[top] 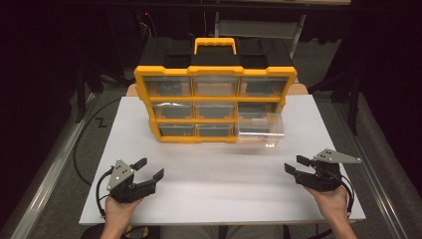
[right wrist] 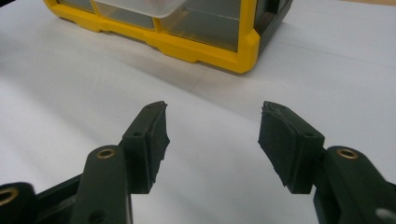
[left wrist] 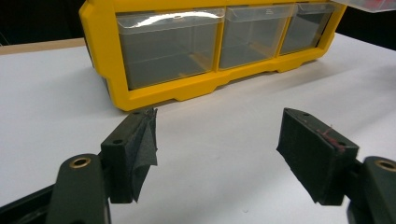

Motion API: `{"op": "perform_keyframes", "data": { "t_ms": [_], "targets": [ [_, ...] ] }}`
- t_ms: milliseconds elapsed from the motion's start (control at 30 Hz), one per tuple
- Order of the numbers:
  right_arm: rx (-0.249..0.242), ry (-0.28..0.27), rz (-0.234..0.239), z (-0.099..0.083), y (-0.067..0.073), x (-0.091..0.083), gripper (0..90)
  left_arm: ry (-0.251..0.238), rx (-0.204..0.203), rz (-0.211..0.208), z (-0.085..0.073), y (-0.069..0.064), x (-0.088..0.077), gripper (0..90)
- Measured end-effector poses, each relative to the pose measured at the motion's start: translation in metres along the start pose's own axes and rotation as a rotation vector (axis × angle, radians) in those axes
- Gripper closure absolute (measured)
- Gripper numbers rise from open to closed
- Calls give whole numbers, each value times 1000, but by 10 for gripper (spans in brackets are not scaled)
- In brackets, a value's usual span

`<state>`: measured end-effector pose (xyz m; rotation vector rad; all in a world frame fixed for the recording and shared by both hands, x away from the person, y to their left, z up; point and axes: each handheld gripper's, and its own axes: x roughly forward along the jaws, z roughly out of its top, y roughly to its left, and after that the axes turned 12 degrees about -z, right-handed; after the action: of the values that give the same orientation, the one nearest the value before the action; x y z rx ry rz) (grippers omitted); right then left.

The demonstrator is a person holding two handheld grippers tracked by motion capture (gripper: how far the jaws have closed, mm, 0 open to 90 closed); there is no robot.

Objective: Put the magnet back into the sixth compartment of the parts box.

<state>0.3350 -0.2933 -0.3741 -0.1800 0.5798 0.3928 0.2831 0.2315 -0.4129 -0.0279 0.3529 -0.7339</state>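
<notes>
Dark room all round, floor barely readable; some black frames and a cable loop on the floor at left, nothing else legible. White tabletop (top: 209, 189) is bare apart from the organizer, matte, no clutter near the hands.

Yellow drawer organizer (top: 215, 102) stands upright at the far middle of the table, yellow handle (top: 215, 45) on top, 3 rows by 3 columns of clear drawers. 8 sit flush. 1 clear drawer (top: 260, 130), lower right, is pulled well out and overhangs the table in front of the frame; contents too blurred to tell.

Left gripper (top: 148, 168) is near the front-left edge, jaws spread wide, nothing between them, resting low over the table. Right gripper (top: 293, 164) is at front-right, jaws also spread, empty, aimed toward the organizer's right corner. Both are well apart from the organizer.

Risks, as judged from here:
- Pulled-out drawer looks barely seated. A push off-axis likely jams it in the slot or tips it out, spilling whatever is inside.
- Organizer is tall and free-standing. A 1-sided shove from the right gripper could slide or rotate it backward unless the left gripper braces the frame.
- Clear plastic is slick; pads may slip off the drawer lip.
</notes>
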Motion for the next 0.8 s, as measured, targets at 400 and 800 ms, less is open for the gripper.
{"op": "perform_keyframes", "data": {
  "t_ms": [400, 800],
  "targets": [
    [57, -49, -22, -17, -8, 0, 424, 1, -3, 10, 1, 4, -1, 283],
    [50, -110, -51, -26, -6, -1, 411, 6, -5, 17, 1, 8, -1, 283]
  ]
}}
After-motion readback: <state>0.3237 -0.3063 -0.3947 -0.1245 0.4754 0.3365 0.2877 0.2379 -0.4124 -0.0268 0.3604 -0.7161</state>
